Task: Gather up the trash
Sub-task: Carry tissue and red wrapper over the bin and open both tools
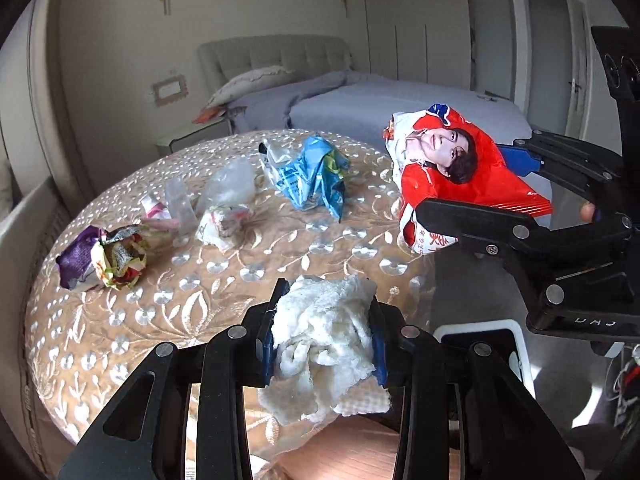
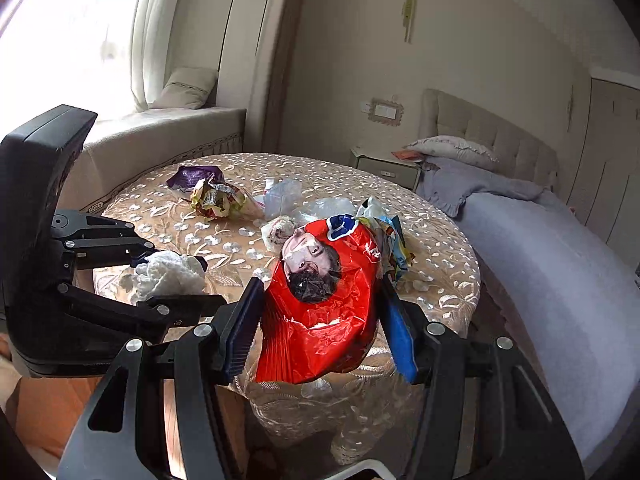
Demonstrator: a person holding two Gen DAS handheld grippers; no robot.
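My left gripper (image 1: 324, 328) is shut on a crumpled white tissue wad (image 1: 326, 336), held above the near edge of the round table (image 1: 224, 272). It also shows in the right wrist view (image 2: 170, 274). My right gripper (image 2: 320, 312) is shut on a red snack bag (image 2: 320, 320) with a face printed on it, held above the table's edge; it also shows in the left wrist view (image 1: 452, 168). On the table lie a purple and yellow wrapper (image 1: 102, 260), a clear plastic piece (image 1: 180, 204), a white crumpled wrapper (image 1: 226, 208) and a blue wrapper (image 1: 312, 176).
A white bin (image 1: 480, 336) stands on the floor below, to the right of the table. A bed (image 2: 540, 248) lies beyond the table, a nightstand (image 2: 388, 168) beside it. A window seat (image 2: 168, 132) runs along the far left.
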